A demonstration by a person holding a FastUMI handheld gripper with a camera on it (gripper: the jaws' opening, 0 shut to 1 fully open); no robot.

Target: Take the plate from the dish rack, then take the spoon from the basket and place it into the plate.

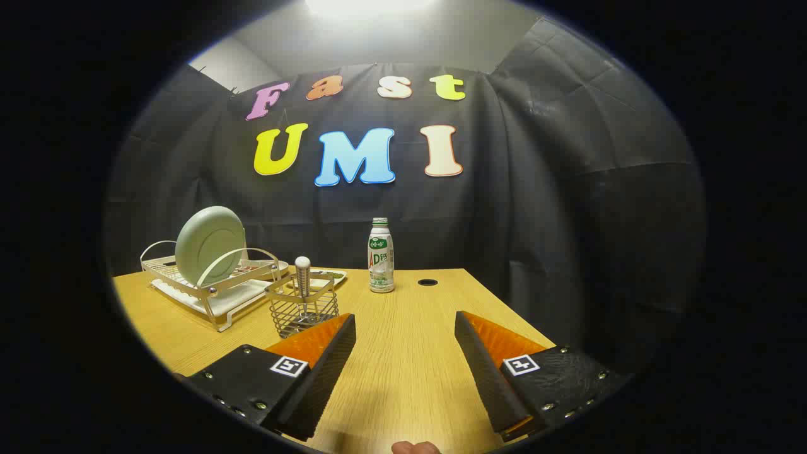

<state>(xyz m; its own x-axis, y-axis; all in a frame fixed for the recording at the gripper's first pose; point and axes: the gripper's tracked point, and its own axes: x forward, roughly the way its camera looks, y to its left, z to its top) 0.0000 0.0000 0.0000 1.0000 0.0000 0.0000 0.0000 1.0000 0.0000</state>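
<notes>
Claw [405, 328] is sitting wide open over the table [403, 353], both fingers spread, nothing between them, just bare wood showing in the gap.

I'm seeing a wire basket [304, 312] at about 11 o'clock, just ahead of the left finger and partly overlapped by its tip. Spoon [302, 274] is standing upright in it, rounded pale end up, ridged grey handle going down into the mesh.

Dish rack [211, 284] is sitting further out around 10 o'clock, beyond and left of the basket. Plate [210, 244] is standing on edge in it, pale green, round, leaning against a wire hoop.

Small flat tray [328, 275] is lying behind the basket, contents too small to tell. Bottle [381, 255] is standing at 12 o'clock, well beyond the fingers, white with a green label. Dark round hole [427, 282] in the tabletop is showing just right of it.

Table is light wood grain. Black cloth is hanging behind; grey wall above it, lamp glaring overhead.
</notes>
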